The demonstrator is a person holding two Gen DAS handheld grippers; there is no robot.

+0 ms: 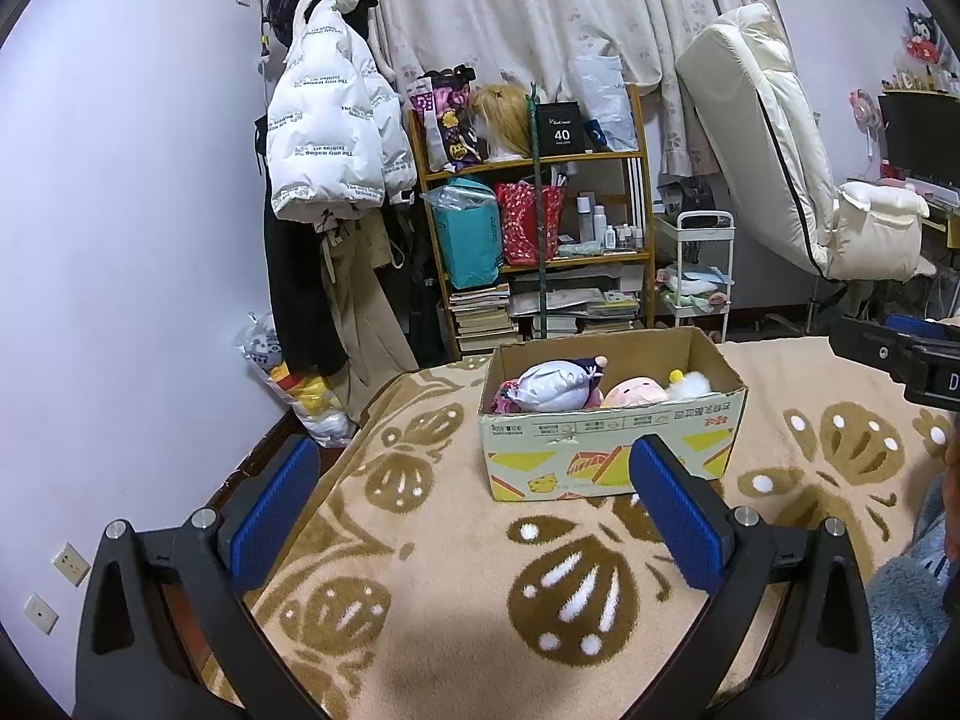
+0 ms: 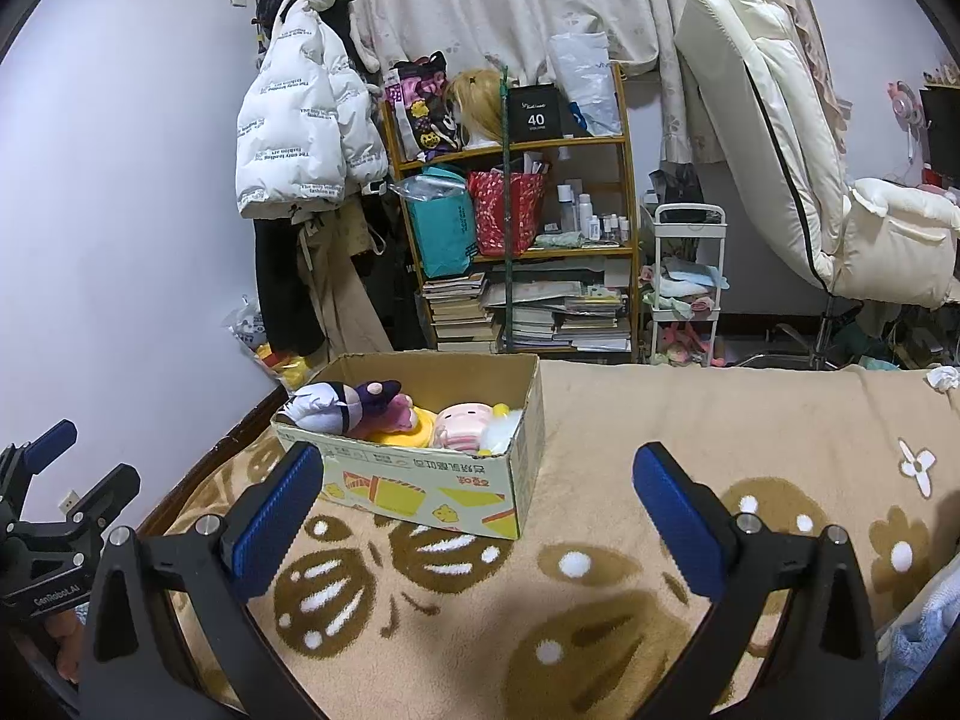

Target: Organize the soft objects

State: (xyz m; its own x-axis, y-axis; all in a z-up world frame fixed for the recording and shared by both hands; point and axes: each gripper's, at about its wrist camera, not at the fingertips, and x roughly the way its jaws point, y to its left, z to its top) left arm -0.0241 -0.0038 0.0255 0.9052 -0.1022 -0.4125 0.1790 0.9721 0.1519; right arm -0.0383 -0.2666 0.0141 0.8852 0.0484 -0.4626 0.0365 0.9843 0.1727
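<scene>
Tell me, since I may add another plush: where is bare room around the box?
Bare blanket lies right of the cardboard box, up to the crumpled tissue, and in front of it between both open tongs. Inside is crowded: plush toys fill the bottom.

My left gripper [image 1: 474,504] and right gripper [image 2: 477,510] share black frames, ribbed blue pads [image 1: 273,519], silver screws; "GenRobot.AI" lettering lower left.

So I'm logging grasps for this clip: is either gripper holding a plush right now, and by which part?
Nothing is held. The left gripper and right gripper are both open and empty; the plush toys lie in the cardboard box.
</scene>
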